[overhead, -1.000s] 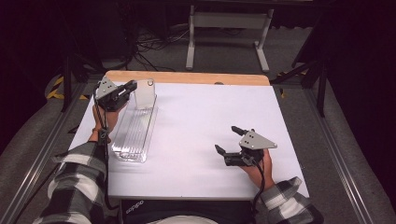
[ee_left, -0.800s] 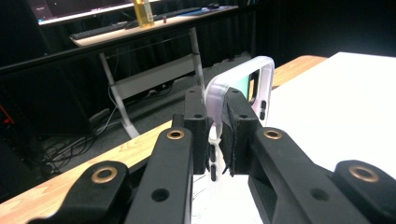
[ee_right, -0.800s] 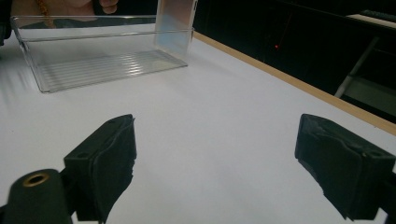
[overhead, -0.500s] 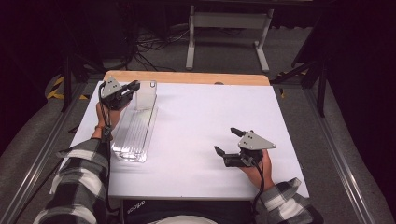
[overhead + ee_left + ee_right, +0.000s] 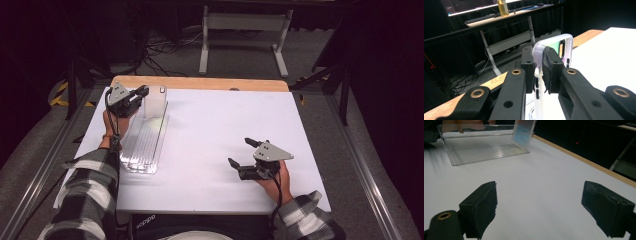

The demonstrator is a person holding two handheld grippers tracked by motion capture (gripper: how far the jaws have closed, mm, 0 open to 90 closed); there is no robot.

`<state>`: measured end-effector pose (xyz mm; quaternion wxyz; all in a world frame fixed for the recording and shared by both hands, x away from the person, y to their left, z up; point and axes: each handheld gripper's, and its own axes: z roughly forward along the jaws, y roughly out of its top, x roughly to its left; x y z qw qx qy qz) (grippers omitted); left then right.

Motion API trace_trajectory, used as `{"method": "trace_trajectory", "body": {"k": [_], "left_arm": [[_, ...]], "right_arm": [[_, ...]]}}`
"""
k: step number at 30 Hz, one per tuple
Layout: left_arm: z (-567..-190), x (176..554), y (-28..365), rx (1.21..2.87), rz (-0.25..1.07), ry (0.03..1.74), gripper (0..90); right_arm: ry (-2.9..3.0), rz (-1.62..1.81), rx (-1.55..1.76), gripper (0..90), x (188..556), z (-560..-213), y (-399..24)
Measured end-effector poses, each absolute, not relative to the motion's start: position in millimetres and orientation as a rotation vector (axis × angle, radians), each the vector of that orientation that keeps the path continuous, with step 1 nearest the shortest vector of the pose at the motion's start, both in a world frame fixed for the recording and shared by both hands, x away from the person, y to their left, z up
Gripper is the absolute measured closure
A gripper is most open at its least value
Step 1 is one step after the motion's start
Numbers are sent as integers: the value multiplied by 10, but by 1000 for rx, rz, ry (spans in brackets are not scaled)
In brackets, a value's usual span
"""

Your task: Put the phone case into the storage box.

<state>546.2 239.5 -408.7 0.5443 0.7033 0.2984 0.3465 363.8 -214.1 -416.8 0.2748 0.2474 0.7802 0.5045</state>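
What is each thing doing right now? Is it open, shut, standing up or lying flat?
Left gripper: shut on the clear phone case.
Clear plastic phone case: upright, pinched by its edge, at the tray's far end.
Long clear plastic tray: lying flat on the white table.
Right gripper: open, holding nothing.

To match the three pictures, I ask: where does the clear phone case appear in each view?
High view: clear phone case upper left, upright at the far end of the clear tray.
Left gripper view: case centre, between the jaws of the left claw.
Right gripper view: case top centre.
Shared landmark: the table's wooden edge.
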Motion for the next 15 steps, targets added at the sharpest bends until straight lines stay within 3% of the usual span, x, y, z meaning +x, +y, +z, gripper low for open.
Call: {"method": "trace_trajectory", "body": {"k": [9, 10, 15], "left_arm": [[-4151, 5502, 2445, 1683, 866, 795, 761], [-4161, 5510, 2443, 1692, 890, 811, 800], [-4190, 5523, 2421, 1702, 881, 825, 806]], "right_arm": [[2106, 1360, 657, 136, 3639, -4177, -2124], [2109, 1359, 657, 136, 3639, -4181, -2119], [2113, 1354, 649, 136, 3636, -4186, -2111]]}}
